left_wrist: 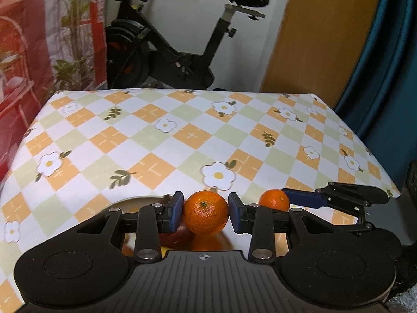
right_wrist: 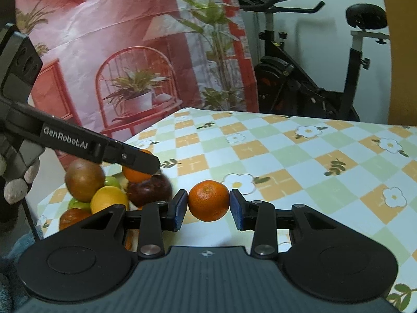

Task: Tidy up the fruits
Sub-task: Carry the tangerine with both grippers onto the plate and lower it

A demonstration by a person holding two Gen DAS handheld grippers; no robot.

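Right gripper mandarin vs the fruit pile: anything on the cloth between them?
Nothing: in the right wrist view only bare tablecloth separates the mandarin held in the right gripper from the fruit pile.

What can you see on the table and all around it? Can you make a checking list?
Surface: table under a checked cloth with flower prints.
Job's things: one mandarin in the left gripper; another mandarin in the right gripper; a fruit pile with a dark red apple, a yellow fruit, green and brownish fruits, at the table's near left corner.
Clutter: nothing seen.
Grippers: both have their fingers closed on a mandarin.
Cables: nothing seen.
Surroundings: exercise bike, printed red backdrop with plants, wooden panel, blue curtain.
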